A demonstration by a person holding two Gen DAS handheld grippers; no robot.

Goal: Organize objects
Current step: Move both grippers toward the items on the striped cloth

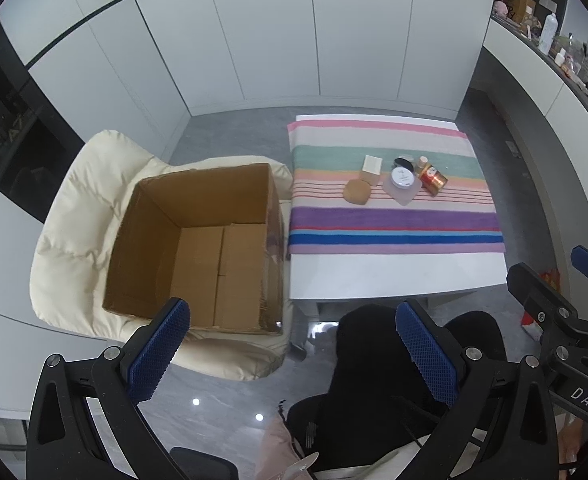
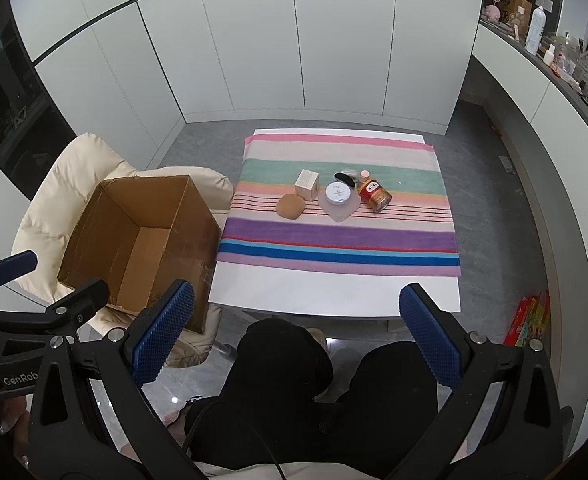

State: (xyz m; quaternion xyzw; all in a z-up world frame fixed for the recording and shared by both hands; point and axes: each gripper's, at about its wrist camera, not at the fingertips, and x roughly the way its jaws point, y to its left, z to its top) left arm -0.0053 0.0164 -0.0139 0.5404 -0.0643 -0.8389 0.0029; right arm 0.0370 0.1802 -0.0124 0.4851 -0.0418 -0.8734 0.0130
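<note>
both grippers' fingers (image 1: pixel 159 350) (image 2: pixel 430 340) spread, above empty cardboard box (image 1: pixel 197 240)

White cabinet walls (image 2: pixel 294 40), grey floor (image 2: pixel 494 200), cream padded chair (image 1: pixel 73 208), cluttered shelf (image 2: pixel 554 52).

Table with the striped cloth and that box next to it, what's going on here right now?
A seated person holds a gripper in each hand, both raised short of the table. The left gripper and right gripper are open and hold nothing. On the striped cloth sit a small white box, a round tan item, a white-lidded jar and a red can lying tilted, bunched together. The cardboard box on the cream chair looks empty. Sorting has not begun.
</note>
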